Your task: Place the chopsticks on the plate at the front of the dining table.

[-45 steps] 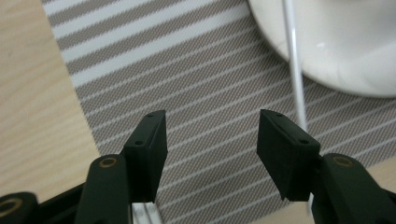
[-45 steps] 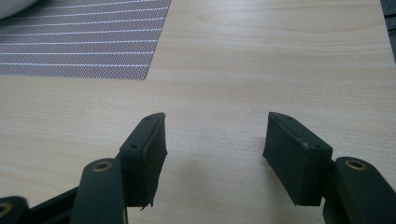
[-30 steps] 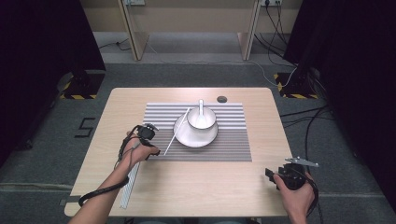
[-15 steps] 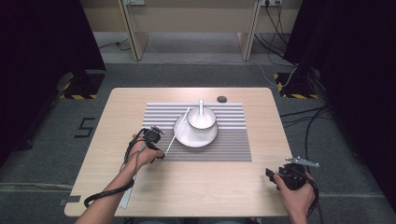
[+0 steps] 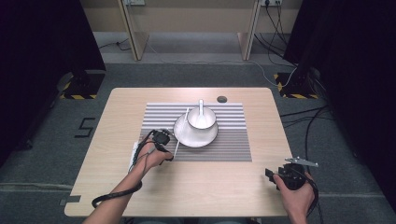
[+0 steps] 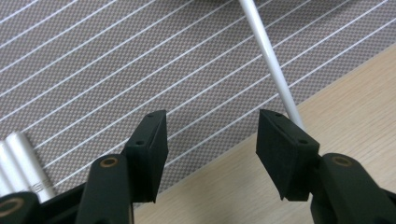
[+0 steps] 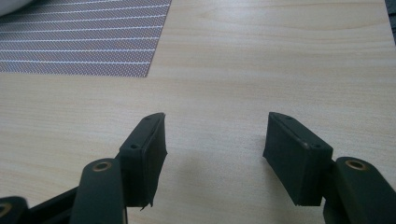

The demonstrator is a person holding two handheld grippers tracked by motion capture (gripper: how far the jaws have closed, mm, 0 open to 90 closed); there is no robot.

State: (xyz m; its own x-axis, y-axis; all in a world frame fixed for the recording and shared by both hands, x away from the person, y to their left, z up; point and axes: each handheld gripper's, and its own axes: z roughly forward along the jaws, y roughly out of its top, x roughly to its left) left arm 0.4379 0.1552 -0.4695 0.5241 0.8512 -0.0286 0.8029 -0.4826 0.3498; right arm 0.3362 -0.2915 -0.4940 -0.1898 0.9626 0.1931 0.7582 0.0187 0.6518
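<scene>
One wooden table (image 5: 224,186), striped grey placemat (image 5: 233,140), grey carpeted floor (image 5: 196,74)

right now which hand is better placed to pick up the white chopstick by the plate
Left. The left gripper hangs at the mat's edge with open jaws right beside the white chopstick. The right gripper sits open over bare table, far from it.
</scene>
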